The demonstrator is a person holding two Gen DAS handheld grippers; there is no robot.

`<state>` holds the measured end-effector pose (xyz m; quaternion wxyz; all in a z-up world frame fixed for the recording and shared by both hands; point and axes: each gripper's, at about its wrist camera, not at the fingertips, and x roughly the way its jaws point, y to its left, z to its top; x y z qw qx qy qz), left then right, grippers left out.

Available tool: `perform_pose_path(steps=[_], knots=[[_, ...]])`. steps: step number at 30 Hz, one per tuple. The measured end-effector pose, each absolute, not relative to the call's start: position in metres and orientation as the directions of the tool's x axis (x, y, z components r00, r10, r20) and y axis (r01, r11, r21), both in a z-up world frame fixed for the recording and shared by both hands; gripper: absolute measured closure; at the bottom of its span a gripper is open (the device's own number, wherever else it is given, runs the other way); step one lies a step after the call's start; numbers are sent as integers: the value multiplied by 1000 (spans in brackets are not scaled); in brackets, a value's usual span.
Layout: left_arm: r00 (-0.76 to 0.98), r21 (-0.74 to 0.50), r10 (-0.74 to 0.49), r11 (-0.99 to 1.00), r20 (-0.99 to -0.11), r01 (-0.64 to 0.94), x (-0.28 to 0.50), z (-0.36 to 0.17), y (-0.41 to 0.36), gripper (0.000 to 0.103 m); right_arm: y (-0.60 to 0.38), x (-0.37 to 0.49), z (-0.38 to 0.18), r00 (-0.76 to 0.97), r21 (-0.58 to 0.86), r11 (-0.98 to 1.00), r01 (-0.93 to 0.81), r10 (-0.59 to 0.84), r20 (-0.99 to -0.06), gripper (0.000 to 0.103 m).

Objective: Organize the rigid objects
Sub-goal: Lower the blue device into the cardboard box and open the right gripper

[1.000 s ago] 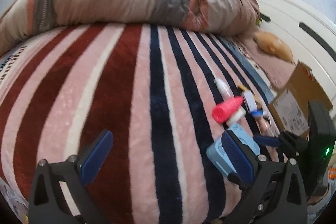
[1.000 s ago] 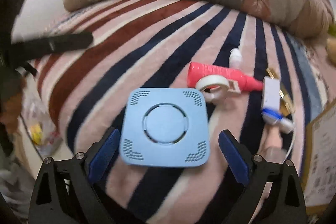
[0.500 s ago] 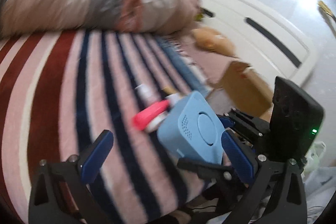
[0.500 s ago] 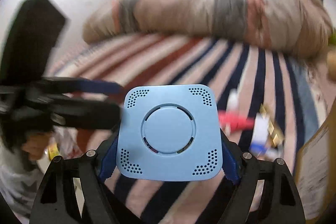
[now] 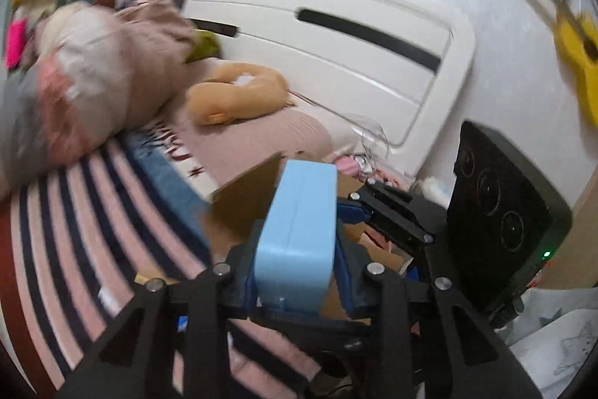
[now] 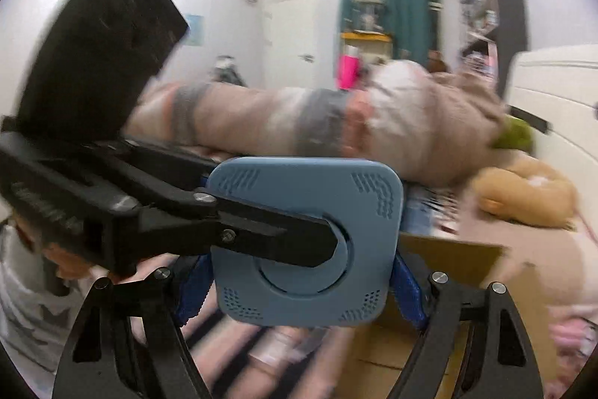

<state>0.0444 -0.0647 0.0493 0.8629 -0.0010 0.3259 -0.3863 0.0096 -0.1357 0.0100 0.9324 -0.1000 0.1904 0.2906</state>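
1. Striped in pink, navy and dark red, the blanket (image 5: 74,242) covers the bed under your hands, with a rolled quilt (image 6: 299,126) lying across its far side and the white headboard (image 5: 336,55) at its end.
2. Brown cardboard, an open box (image 6: 456,253) sits on the bed just beyond and below the thing you hold; a tan plush toy (image 5: 235,96) lies further off near the headboard.
3. Your light blue square device (image 6: 306,242), with rounded corners, vent holes and a round centre, is up in the air above the edge of the box, held by both tools at once.
4. Your right hand-held gripper (image 6: 299,290) clamps the device by its two opposite side edges, blue pads pressed against them.
5. Your left hand-held gripper (image 5: 295,283) has just been closing, and its jaws now pinch the device across its thin dimension, one finger (image 6: 261,238) lying over the round centre of the face.
6. Much of the room is motion-blurred, so smaller things on the blanket cannot be made out.
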Motion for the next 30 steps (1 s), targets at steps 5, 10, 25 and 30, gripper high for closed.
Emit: perform_pose_path(steps=[5,10,25,30], knots=[[386,-260,-661,663,-644,702,71,28,-135,74,-197,29,-3,734,26,855,-517,459,-500,24],[311,-273,-629,657,-712,703,80,5,-168,74,-230,41,-24,688,69,872,-484,429,-585,24],[368,-271,-612,704,-700,656,81,7,-152,33,-249,43,-32,703,61,897,-438,384,-598,8],[479,-253,-593,760,-647,598,67,28,-109,25,-232,37,-18,736,26,902,-432,369,-567,7]])
